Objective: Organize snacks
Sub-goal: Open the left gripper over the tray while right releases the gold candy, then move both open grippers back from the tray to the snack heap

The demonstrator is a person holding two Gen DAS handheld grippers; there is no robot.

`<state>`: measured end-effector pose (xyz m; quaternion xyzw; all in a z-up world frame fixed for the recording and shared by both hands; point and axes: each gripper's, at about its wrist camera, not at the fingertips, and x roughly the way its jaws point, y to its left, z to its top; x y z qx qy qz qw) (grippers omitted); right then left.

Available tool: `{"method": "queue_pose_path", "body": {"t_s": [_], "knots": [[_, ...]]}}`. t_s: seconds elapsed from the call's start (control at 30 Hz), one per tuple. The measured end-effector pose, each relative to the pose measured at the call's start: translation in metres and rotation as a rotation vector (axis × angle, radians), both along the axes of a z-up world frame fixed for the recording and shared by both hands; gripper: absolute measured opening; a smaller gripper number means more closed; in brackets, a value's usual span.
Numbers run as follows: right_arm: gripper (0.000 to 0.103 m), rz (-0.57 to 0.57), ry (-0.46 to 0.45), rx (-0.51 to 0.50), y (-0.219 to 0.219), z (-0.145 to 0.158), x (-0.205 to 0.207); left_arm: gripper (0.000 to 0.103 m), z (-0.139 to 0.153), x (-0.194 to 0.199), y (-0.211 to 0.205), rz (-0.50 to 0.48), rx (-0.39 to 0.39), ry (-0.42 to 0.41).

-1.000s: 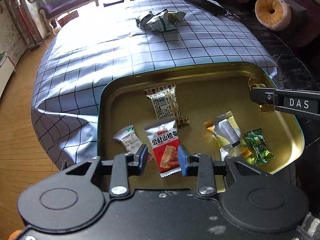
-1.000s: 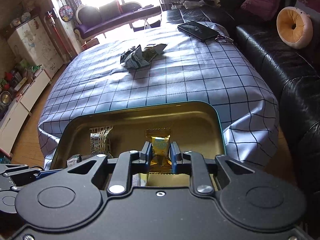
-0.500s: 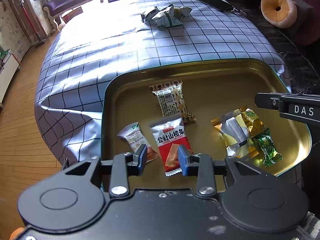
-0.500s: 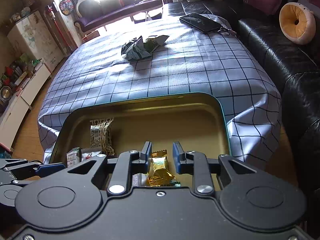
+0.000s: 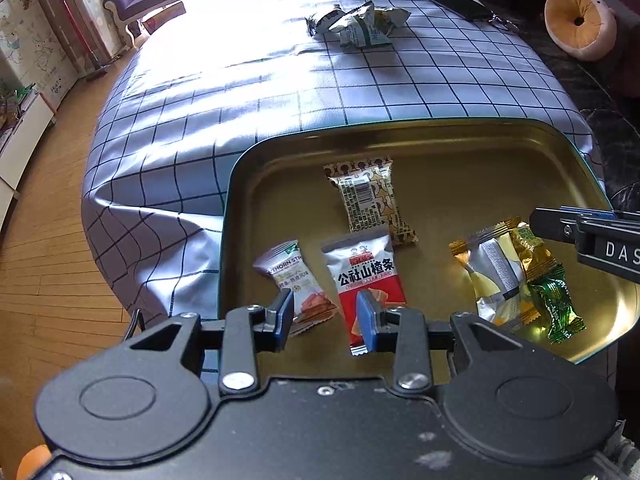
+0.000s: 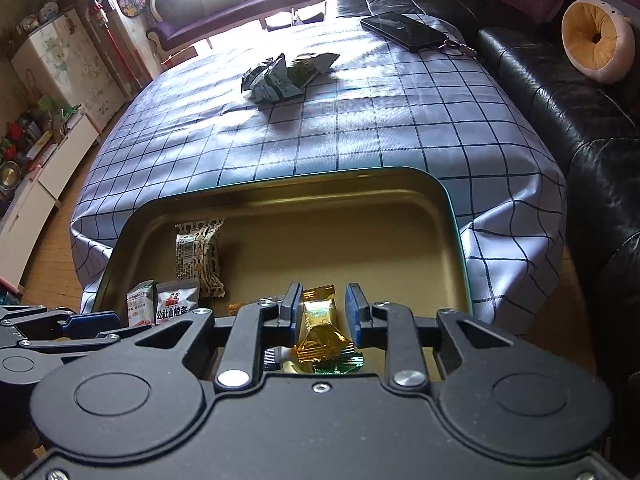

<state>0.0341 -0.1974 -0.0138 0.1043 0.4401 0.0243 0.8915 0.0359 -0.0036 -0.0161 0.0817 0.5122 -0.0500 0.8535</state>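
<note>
R gripper (image 6: 322, 312): blue-padded jaws apart, nothing pinched; gold foil-wrapped candy (image 6: 320, 328) lies loose just below/between them, not touched by either pad, resting on a green-wrapped candy (image 6: 340, 362) in the gold-coloured rectangular metal tray w/ teal rim (image 6: 456, 240).

L gripper (image 5: 326, 316): jaws narrowly apart, empty, hovering over tray's near-left part. Just under its R pad: red-and-white snack pack w/ Chinese print (image 5: 366, 276); under its L pad: white snack pack w/ orange picture (image 5: 294, 280). Whether the pads touch them, can't tell. Just beyond those: brown-and-cream patterned pack w/ barcode (image 5: 370, 202), flat on tray floor. To the R of L gripper: silver-yellow foil pack (image 5: 494, 276), partly under the gold candy.

Farther ahead of both tools: blue-white checked tablecloth (image 6: 360, 128), w/ pile of crumpled green-white wrappers (image 6: 284, 74) mid-table, well apart from tray. Beyond, far R edge: black phone (image 6: 404, 30). Off to R: black leather sofa (image 6: 560, 92), round orange cushion (image 6: 596, 40).
</note>
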Motion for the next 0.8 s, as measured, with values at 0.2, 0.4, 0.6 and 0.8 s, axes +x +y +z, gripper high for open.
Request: {"method": "queue_pose_path", "body": {"t_s": [0.2,0.4,0.6,0.8], "knots": [[0.035,0.006,-0.009,0.004,0.002,-0.001,-0.001,0.036,-0.001,0.003,0.001,0.005,0.002,-0.001],[0.035,0.004,-0.022,-0.014,0.003,-0.003,0.0,0.036,0.0,0.006,0.002,0.009,0.003,-0.007],[0.035,-0.013,-0.025,-0.018,0.0,-0.005,0.003,0.036,0.0,0.012,0.002,0.009,0.0,-0.007],[0.035,-0.022,-0.019,-0.026,-0.003,-0.006,0.009,0.036,0.001,0.023,0.001,0.002,0.009,-0.021]]}}
